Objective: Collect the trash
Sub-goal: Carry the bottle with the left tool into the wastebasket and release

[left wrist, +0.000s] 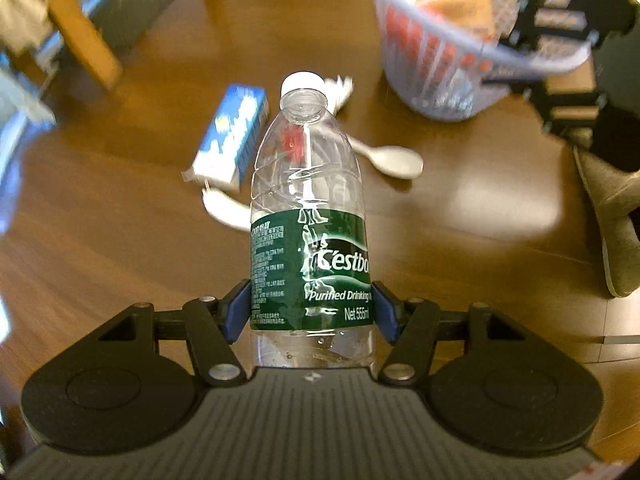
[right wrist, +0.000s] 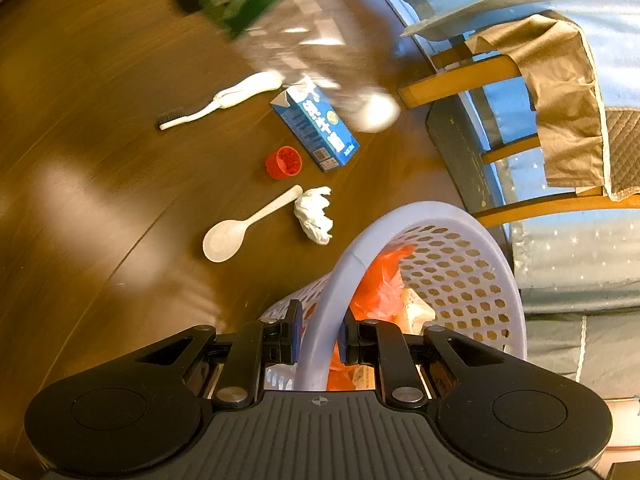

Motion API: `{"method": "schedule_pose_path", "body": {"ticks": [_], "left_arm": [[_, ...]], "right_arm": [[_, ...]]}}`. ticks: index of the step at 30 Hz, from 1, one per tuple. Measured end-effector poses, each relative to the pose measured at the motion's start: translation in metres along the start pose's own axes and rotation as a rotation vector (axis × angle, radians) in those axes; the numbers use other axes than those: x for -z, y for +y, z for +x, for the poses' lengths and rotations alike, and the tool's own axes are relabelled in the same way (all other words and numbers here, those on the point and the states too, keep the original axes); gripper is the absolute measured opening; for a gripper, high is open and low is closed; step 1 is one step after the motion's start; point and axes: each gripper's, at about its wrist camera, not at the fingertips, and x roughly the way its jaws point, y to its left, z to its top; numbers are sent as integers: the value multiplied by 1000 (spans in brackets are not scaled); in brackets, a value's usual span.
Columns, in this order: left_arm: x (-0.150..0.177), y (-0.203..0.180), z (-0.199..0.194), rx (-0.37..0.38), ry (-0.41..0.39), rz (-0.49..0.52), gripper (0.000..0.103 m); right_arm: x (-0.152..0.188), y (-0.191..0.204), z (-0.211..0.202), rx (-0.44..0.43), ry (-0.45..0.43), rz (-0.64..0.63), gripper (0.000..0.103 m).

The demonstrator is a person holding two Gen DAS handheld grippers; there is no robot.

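My left gripper [left wrist: 312, 312] is shut on an empty clear water bottle [left wrist: 308, 184] with a green label and white cap, held above the wooden surface. The same bottle [right wrist: 288, 20] shows as a blur at the top of the right wrist view. My right gripper [right wrist: 318, 336] is shut on the rim of a lilac perforated basket [right wrist: 400, 216], which holds an orange bag and paper. In the left wrist view the basket [left wrist: 432, 76] stands at the upper right with the right gripper [left wrist: 516, 56] on its rim.
On the wood lie a blue carton [right wrist: 316, 128], a red cap [right wrist: 284, 162], a white spoon [right wrist: 240, 228], a crumpled tissue [right wrist: 314, 216] and a toothbrush [right wrist: 216, 104]. A wooden chair [right wrist: 460, 80] draped with beige cloth stands beyond. A grey slipper [left wrist: 616, 220] is at the right edge.
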Motion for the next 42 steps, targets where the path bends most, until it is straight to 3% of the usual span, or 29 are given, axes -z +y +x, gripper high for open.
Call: {"method": "schedule_pose_path", "body": {"ticks": [9,16,27,29,30,36,42], "left_arm": [[-63,-5,-57,-42,-147,214,58],[-113,-33,-83,-17,-170,462,58],[-163,-91,-68,37,-189,757,60],[-172,-97,-64,51,-190,794,63],[-176,-99,-63,53,-200,807,70],[-198,-88,-69,47,-286,685,71],[-189,-56,-75,21,-309,516,71]], "right_arm": [[1,2,-2,-5,-2,-19,13],[1,3,-4,-7,-6,-25,13],[1,2,-4,-7,-7,-18,13],[1,1,-4,-8,-7,-14,12],[1,1,-4,-8,-6,-12,12],[1,-1,-3,-5,-5,0,13],[1,-2,0,0,-1,8,13]]}}
